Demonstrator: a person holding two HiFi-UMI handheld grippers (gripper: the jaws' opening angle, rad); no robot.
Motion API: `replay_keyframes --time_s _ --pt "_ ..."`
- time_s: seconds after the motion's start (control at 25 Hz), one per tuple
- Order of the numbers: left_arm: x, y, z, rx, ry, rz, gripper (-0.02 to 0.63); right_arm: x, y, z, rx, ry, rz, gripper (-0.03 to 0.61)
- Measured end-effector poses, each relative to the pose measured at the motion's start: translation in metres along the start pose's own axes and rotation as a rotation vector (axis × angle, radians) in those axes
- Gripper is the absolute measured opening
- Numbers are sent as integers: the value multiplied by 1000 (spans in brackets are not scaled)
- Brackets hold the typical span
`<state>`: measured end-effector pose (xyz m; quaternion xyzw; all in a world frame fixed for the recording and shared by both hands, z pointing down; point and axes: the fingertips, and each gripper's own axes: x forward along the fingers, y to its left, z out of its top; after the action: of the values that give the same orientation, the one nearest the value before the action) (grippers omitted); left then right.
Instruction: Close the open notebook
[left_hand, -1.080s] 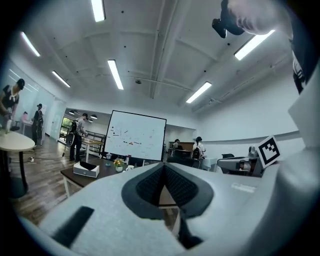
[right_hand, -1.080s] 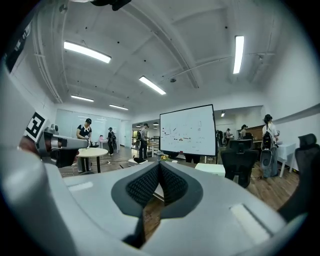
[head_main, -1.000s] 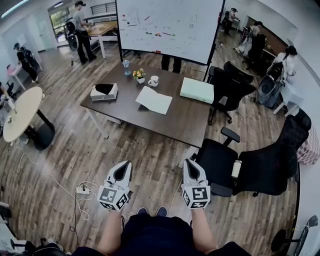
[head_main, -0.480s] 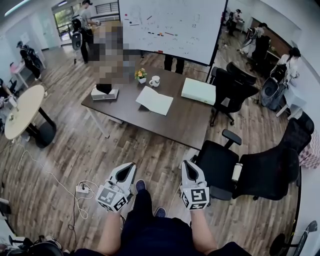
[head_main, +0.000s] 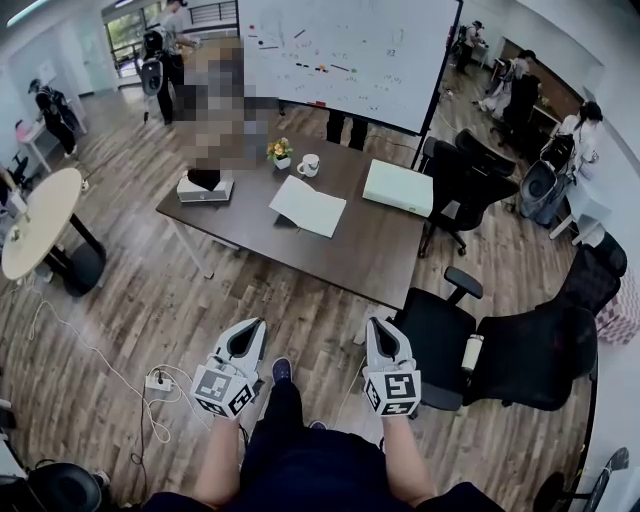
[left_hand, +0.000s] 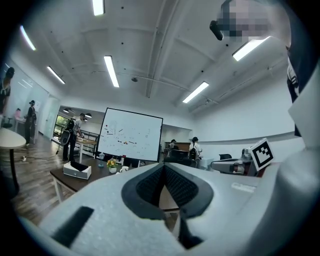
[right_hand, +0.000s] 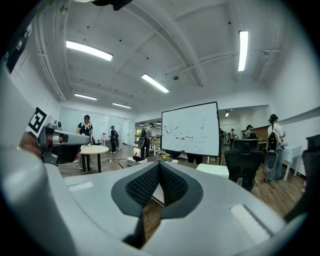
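Observation:
The open notebook (head_main: 307, 205) lies flat with white pages up on the dark brown table (head_main: 380, 255), well ahead of me. My left gripper (head_main: 249, 331) and right gripper (head_main: 381, 328) are held side by side over the wooden floor, short of the table's near edge and pointing at it. Both are shut with nothing in them: the dark pads meet at the tips in the left gripper view (left_hand: 163, 167) and the right gripper view (right_hand: 159, 165). A white strip of the notebook (right_hand: 157, 193) shows low between the right jaws.
On the table stand a pale green box (head_main: 397, 186), a white box (head_main: 203, 187), a flower pot (head_main: 280, 152) and a mug (head_main: 308, 163). Black office chairs (head_main: 438, 328) crowd the right side. A whiteboard (head_main: 345, 55) stands behind, a round table (head_main: 40, 225) at left, a power strip (head_main: 157, 381) on the floor.
I have stepped forward: one foot now shows ahead between the grippers and the table sits slightly nearer. Both grippers stay shut and level; the left one has shifted a little.

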<state>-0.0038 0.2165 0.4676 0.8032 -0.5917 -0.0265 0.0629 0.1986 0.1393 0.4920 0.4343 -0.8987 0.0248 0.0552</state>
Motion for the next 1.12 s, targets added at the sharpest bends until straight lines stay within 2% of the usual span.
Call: replay_keyframes --time_s 0.48,1.12 --pt "56 66 -14 -13 29 45 -5 87 -16 -4 -10 34 14 8" --pt "125 159 -10 -33 71 61 -5 197 -26 8 -4 60 2 6"
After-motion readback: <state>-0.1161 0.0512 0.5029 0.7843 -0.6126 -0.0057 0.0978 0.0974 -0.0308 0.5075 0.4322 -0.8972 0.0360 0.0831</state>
